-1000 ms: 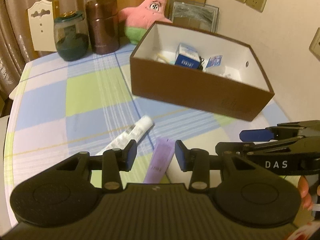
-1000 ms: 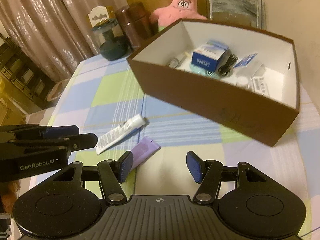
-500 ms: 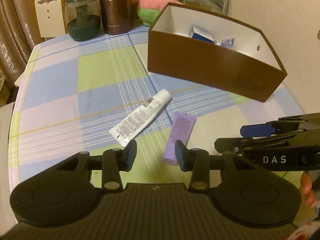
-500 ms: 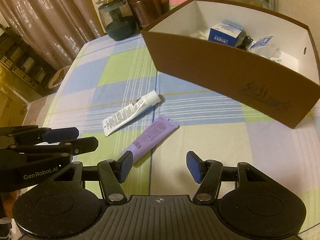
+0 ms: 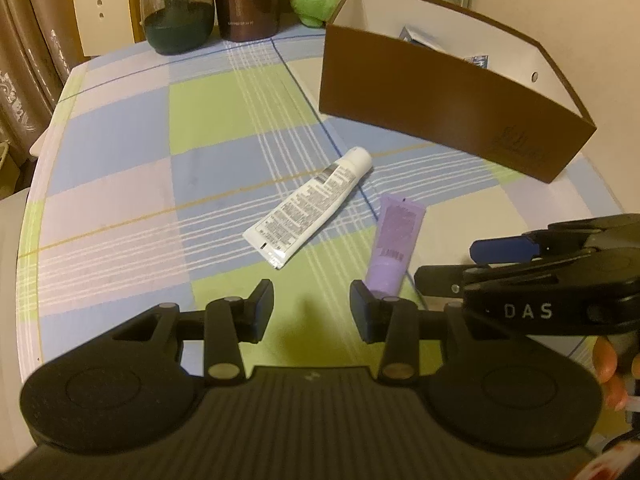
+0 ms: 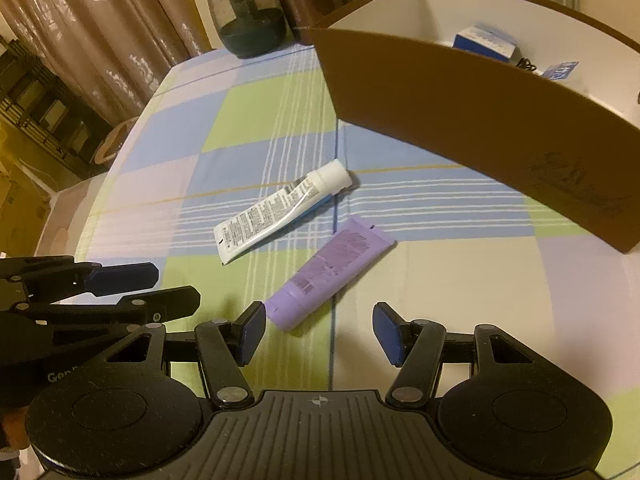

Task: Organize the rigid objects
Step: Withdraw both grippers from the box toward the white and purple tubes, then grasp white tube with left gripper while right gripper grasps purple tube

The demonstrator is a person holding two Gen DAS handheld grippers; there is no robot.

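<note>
we look down on a checked tablecloth (image 5: 120,152) of blue, green and pale squares, where two soft squeeze tubes lie apart from each other: a white tube (image 5: 308,208) with a round cap and dense black print, and a flat-ended purple tube (image 5: 394,244) just beside it. both rest on the cloth in front of a brown cardboard box (image 5: 440,96) with a smooth white lining, where small printed cartons show over the rim. our left gripper (image 5: 312,312) hangs spread and empty near the purple tube's cap; our right gripper (image 6: 320,332) is spread wider, also holding nothing.
</note>
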